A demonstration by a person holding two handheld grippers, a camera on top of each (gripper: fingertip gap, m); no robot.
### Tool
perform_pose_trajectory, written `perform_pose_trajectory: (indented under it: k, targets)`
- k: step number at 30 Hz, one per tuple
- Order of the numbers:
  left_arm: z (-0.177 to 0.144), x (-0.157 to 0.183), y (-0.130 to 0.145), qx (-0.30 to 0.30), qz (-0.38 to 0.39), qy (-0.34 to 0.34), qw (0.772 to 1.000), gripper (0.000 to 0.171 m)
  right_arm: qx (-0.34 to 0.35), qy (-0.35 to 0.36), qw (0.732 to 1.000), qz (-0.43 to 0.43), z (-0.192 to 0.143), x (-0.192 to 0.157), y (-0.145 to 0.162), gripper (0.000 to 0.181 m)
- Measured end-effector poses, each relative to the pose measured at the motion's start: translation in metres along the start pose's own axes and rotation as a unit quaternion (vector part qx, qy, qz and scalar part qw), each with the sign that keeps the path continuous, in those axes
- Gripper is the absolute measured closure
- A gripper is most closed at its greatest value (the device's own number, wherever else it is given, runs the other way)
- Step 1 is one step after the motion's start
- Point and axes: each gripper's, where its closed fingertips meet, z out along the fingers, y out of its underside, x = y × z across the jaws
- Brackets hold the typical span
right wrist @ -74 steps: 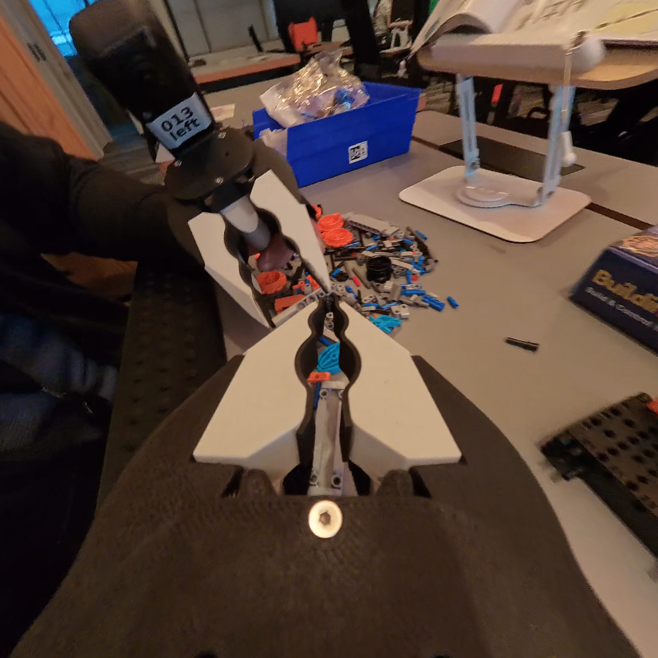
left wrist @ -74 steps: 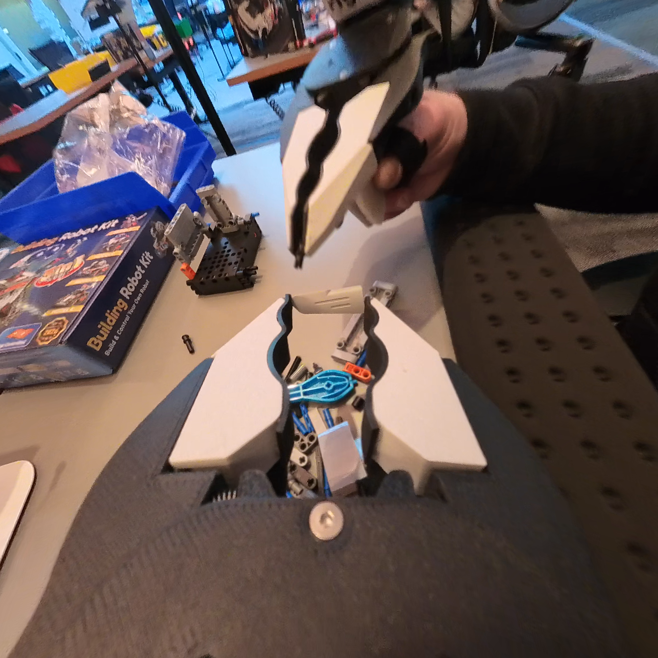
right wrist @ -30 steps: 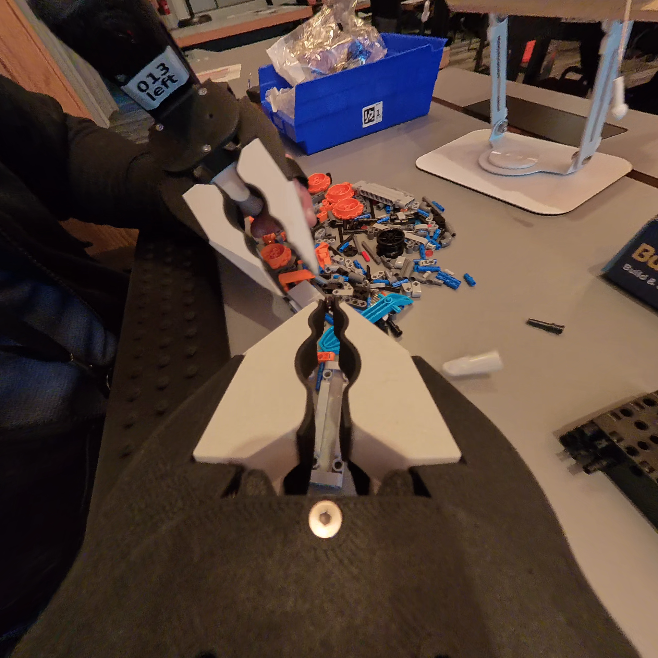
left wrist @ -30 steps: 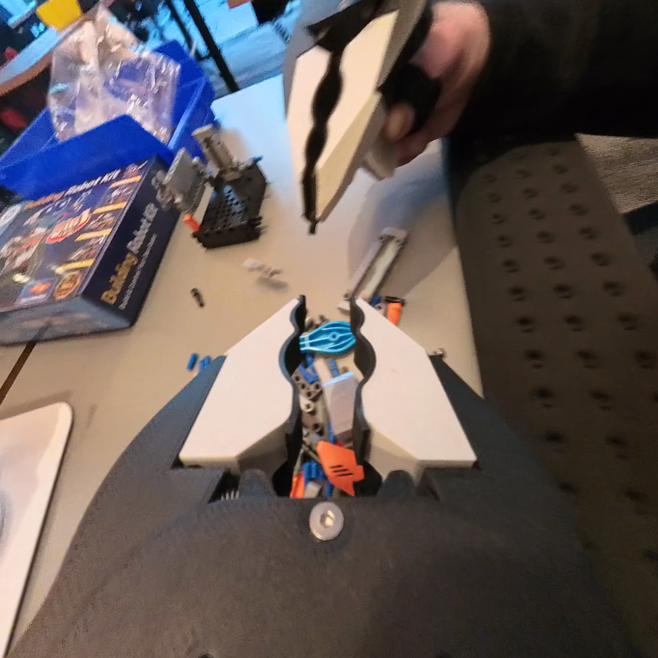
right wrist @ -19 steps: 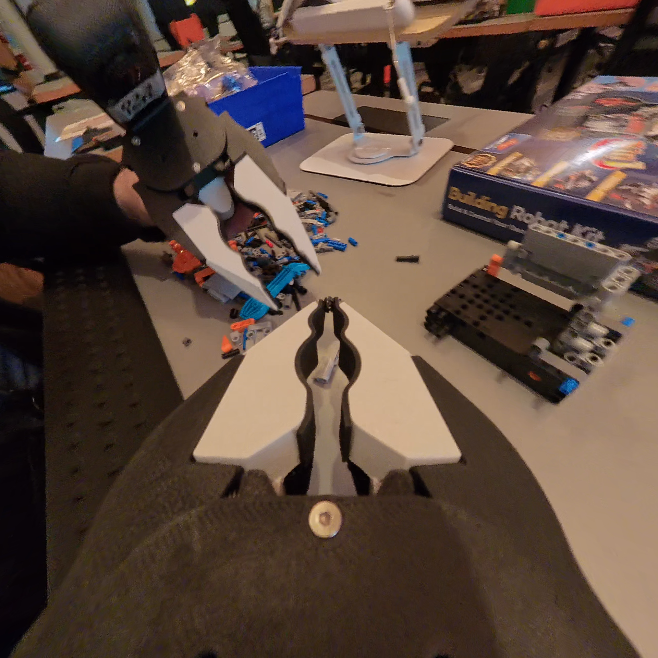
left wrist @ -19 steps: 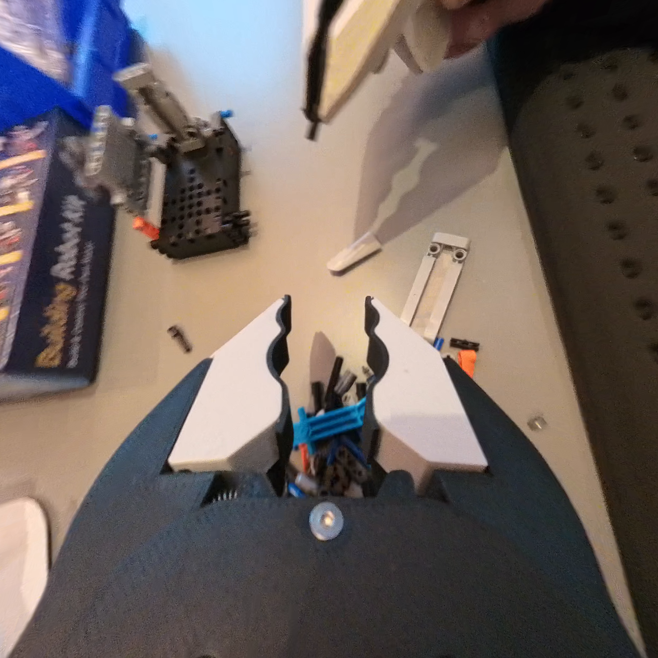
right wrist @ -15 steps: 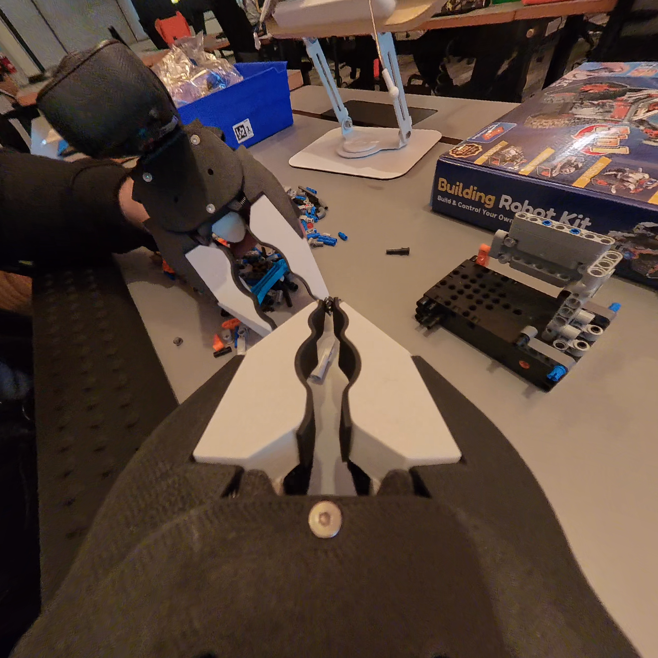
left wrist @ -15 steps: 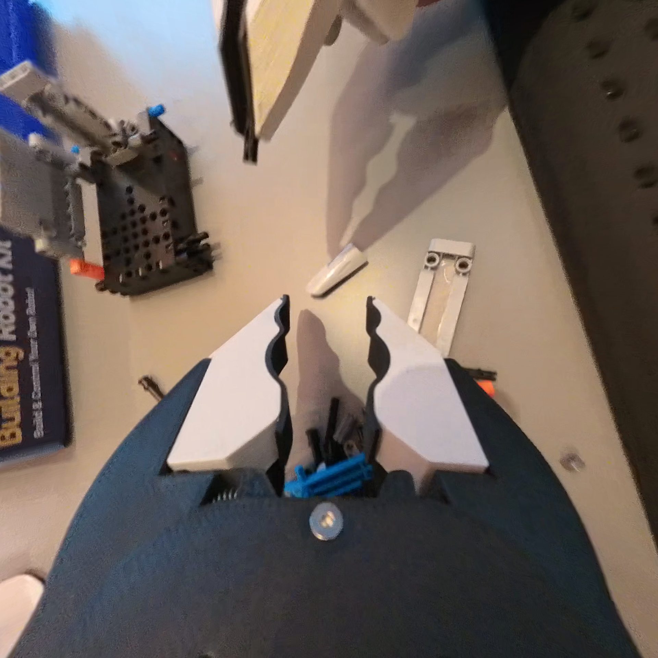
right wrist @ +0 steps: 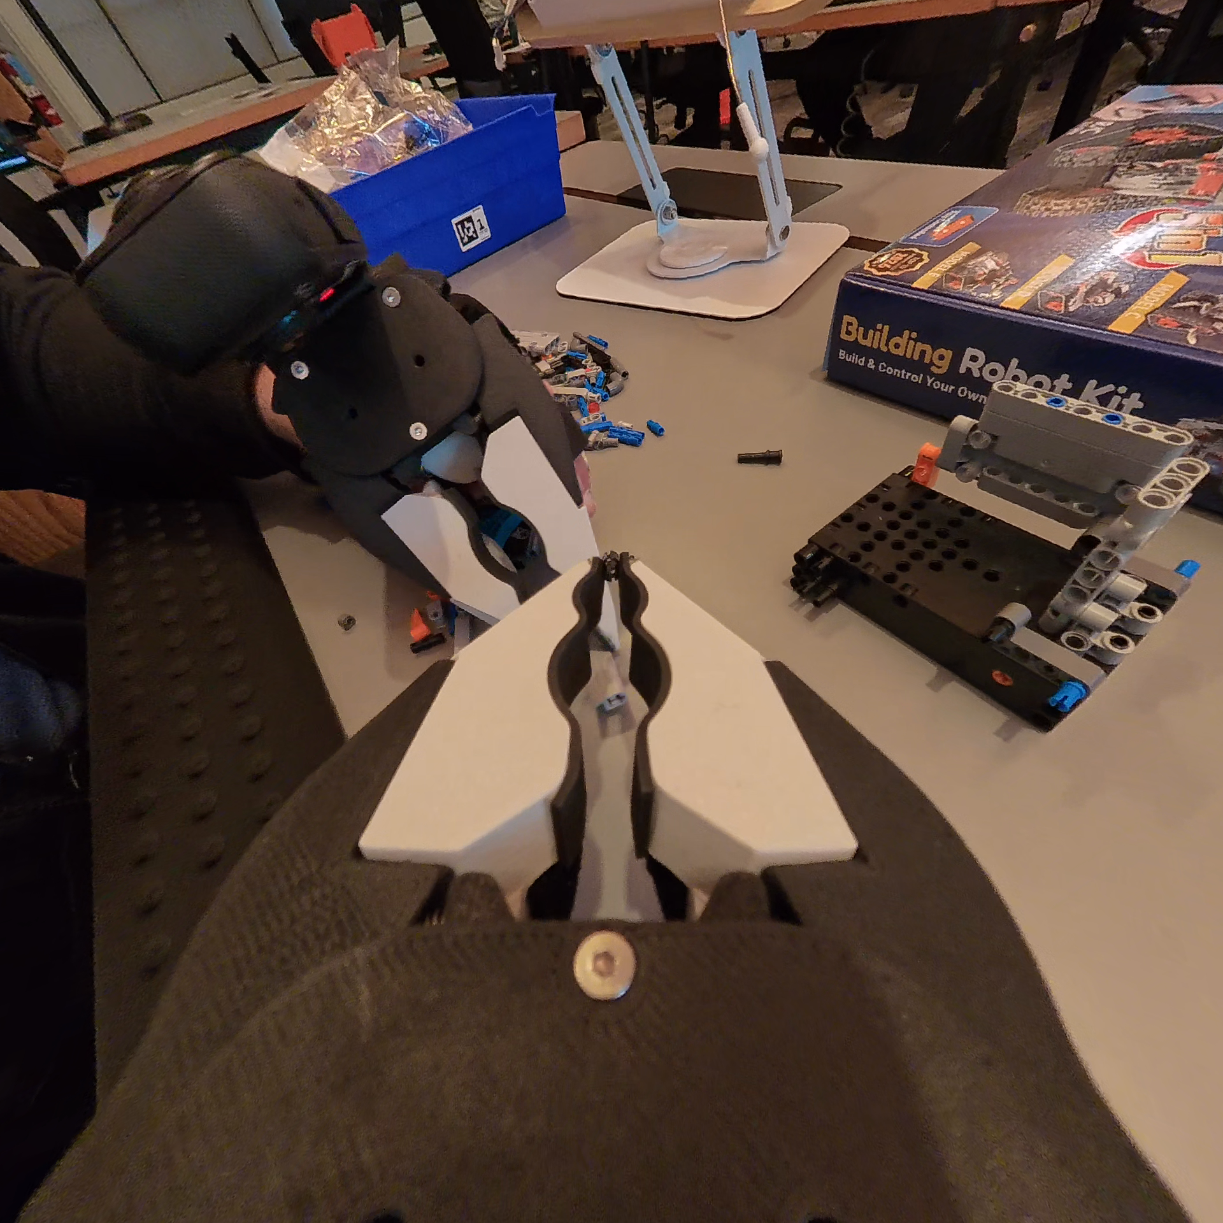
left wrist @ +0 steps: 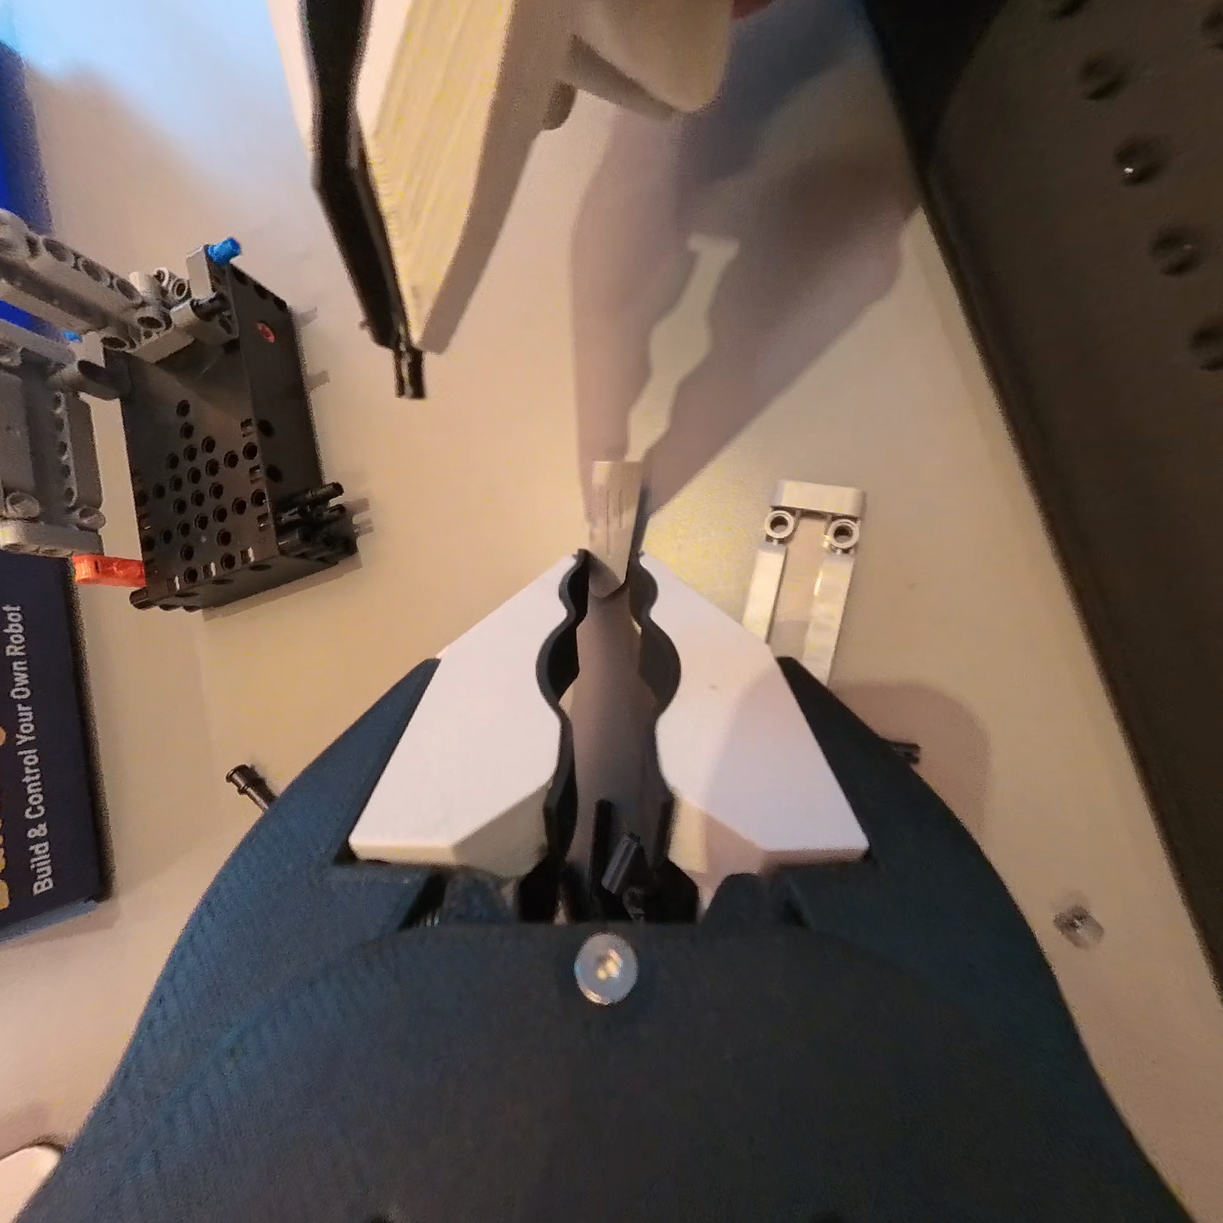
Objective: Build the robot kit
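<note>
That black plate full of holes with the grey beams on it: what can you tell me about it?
The black perforated plate is a flat plastic slab, lying level on the grey table, its top dotted with rows of round holes. A frame of grey holed beams stands along its far edge and down one corner. Small blue pins and an orange piece stick out of it. Neither gripper touches it; a printed blue box sits just behind.
</note>
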Motion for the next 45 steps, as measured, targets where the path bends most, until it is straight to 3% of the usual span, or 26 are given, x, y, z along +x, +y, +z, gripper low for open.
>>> perform_pose_trajectory:
  k: [3,7,11,13,15,18,21,24,29,34,40,45]
  targets:
    - [-0.004,-0.003,0.003,-0.001,-0.019,-0.013,1.0,0.163,-0.001,0.0,1.0,0.0,0.0,0.0,0.0,0.179]
    - [-0.026,-0.013,-0.009,0.087,-0.116,0.0,0.989,0.163,0.005,-0.002,1.0,-0.002,0.001,-0.002,-0.002,0.179]
    - [-0.068,-0.019,-0.033,0.245,-0.239,0.064,0.937,0.163,0.035,-0.025,0.999,0.009,0.0,-0.009,-0.012,0.179]
    - [-0.079,-0.019,-0.029,0.263,-0.284,0.091,0.918,0.163,0.038,-0.035,0.999,0.011,0.003,-0.014,-0.014,0.179]
    - [-0.075,-0.017,-0.016,0.241,-0.297,0.095,0.919,0.163,0.026,-0.034,0.999,0.006,0.007,-0.016,-0.011,0.179]
    - [-0.055,-0.012,0.011,0.143,-0.258,0.066,0.953,0.163,0.019,-0.031,0.999,0.006,0.009,-0.014,-0.008,0.179]
    - [-0.034,-0.001,0.028,0.046,-0.181,0.043,0.981,0.163,0.015,-0.025,1.0,0.008,0.008,-0.012,-0.006,0.18]
    - [-0.024,0.002,0.032,0.0,-0.115,0.013,0.993,0.158,0.009,-0.022,1.0,0.004,0.009,-0.012,-0.004,0.18]
    - [-0.026,0.001,0.024,-0.004,-0.028,-0.042,0.999,0.149,0.007,-0.024,1.0,0.003,0.01,-0.012,-0.003,0.18]
    - [-0.022,0.002,0.028,-0.052,0.057,-0.092,0.993,0.164,0.01,-0.025,1.0,0.002,0.009,-0.012,-0.004,0.18]
    - [-0.019,-0.004,0.027,-0.047,0.036,-0.097,0.993,0.164,0.011,-0.027,1.0,0.002,0.008,-0.013,-0.005,0.18]
    - [-0.019,-0.01,0.027,-0.028,-0.038,-0.06,0.997,0.165,0.014,-0.028,1.0,0.003,0.007,-0.013,-0.005,0.18]
